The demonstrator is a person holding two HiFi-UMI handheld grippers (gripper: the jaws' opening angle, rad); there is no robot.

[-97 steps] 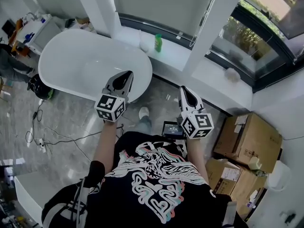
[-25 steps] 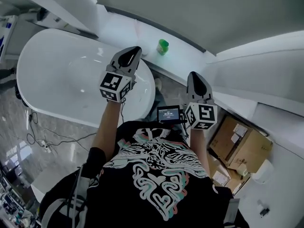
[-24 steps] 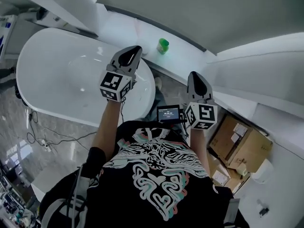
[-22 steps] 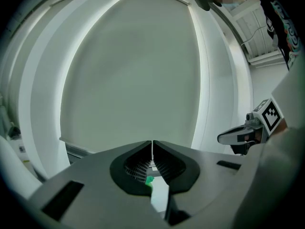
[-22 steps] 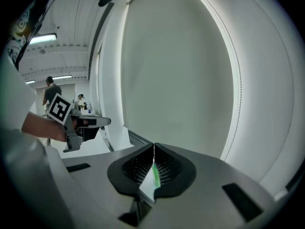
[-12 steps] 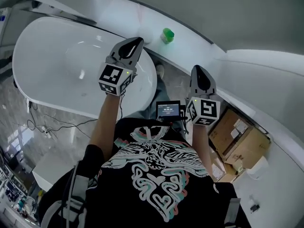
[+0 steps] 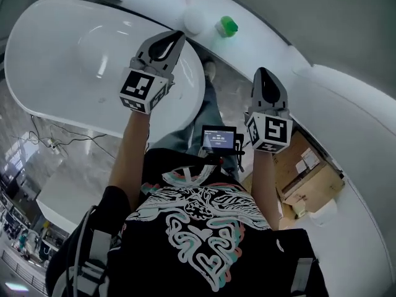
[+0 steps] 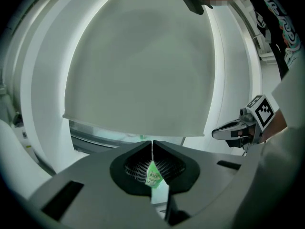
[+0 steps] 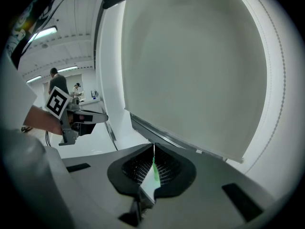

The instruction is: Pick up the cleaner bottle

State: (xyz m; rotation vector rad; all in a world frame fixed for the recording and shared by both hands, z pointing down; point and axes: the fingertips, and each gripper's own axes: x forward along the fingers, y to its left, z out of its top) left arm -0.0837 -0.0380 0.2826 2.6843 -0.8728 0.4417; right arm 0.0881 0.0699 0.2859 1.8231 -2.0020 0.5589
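The green cleaner bottle [image 7: 227, 25] stands on a white window ledge [image 7: 272, 39] beyond the bathtub. My left gripper [image 7: 174, 37] hovers over the tub's right end, short of the bottle and to its left, jaws shut and empty. My right gripper [image 7: 263, 73] hangs lower right of the bottle, over the floor, also shut and empty. In the left gripper view the bottle [image 8: 153, 175] shows small through the slit behind the closed jaws [image 8: 152, 144]. In the right gripper view only a green sliver of the bottle [image 9: 155, 168] shows behind the closed jaws [image 9: 153, 148].
A white bathtub [image 7: 62, 98] fills the upper left. A round white object [image 7: 193, 20] sits on the ledge just left of the bottle. Cardboard boxes [image 7: 309, 175] stand at the right, cables [image 7: 55, 144] lie on the floor at the left. A small screen [image 7: 219, 139] hangs at my chest.
Both grippers have sunk and drawn a little nearer the ledge, jaws still shut. The head view has tilted, so the bottle and tub sit higher in the picture.
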